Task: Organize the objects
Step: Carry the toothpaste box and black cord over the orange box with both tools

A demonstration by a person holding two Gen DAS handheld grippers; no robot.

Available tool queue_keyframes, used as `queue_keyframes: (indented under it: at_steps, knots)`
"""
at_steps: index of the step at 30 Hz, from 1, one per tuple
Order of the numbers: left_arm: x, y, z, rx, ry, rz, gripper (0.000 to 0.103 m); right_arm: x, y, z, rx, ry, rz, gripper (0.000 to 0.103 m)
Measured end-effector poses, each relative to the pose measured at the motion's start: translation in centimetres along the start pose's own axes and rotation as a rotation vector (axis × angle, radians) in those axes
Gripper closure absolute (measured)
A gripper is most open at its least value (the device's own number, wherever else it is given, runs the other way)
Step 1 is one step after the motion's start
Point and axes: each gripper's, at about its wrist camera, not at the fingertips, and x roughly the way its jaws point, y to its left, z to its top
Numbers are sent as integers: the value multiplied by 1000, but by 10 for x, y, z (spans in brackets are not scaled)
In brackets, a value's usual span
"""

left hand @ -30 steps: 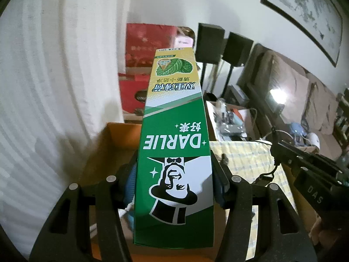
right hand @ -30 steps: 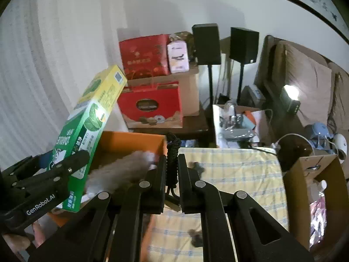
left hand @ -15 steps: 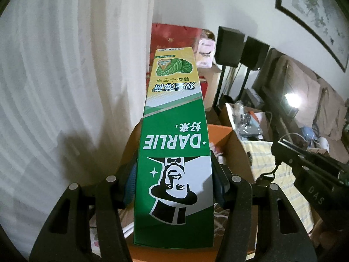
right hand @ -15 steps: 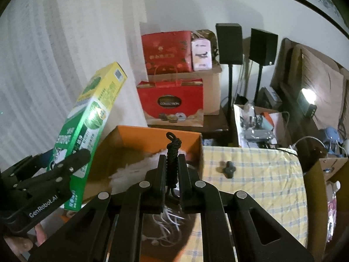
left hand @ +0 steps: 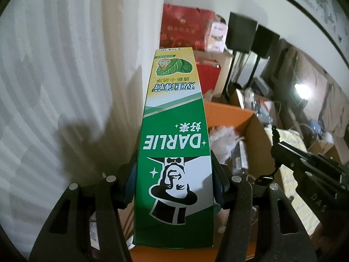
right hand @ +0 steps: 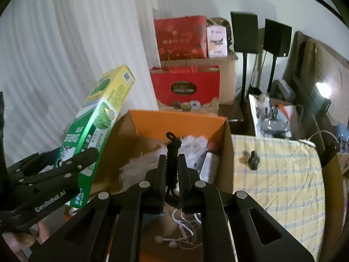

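- The toothpaste box (left hand: 174,152), at frame centre, is clamped by the left gripper (left hand: 174,181); the black cord (right hand: 172,159) is pinched by the right gripper (right hand: 172,174).
- The tilted box could be snagged on the orange box (right hand: 178,120) rim.
- Compared with earlier, the orange box is seen nearer, with both items carried over it.

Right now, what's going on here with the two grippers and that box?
A person is tidying things into an orange cardboard box. The left gripper is clamped on a green toothpaste carton, holding it tilted up over the box's left side. The right gripper pinches a black braided cord above the box. White earphones and something white and fluffy already lie inside.
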Motion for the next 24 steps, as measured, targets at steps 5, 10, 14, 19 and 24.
queue_keyframes:
  at_steps: [5, 10, 14, 19, 24]
  knots:
    - [18, 3, -16, 52, 55, 3, 49, 15, -3, -12, 11, 43, 13, 95]
    - [29, 15, -26, 33, 104, 6, 50, 23, -3, -21, 9, 68, 15, 95]
    - [41, 18, -27, 61, 164, 23, 50, 30, -2, -26, 10, 88, 27, 95]
    - [49, 17, -37, 84, 183, 38, 50, 36, 2, -29, 9, 103, 31, 95]
    - [58, 14, -46, 90, 213, 50, 49, 41, 3, -31, 17, 121, 36, 95]
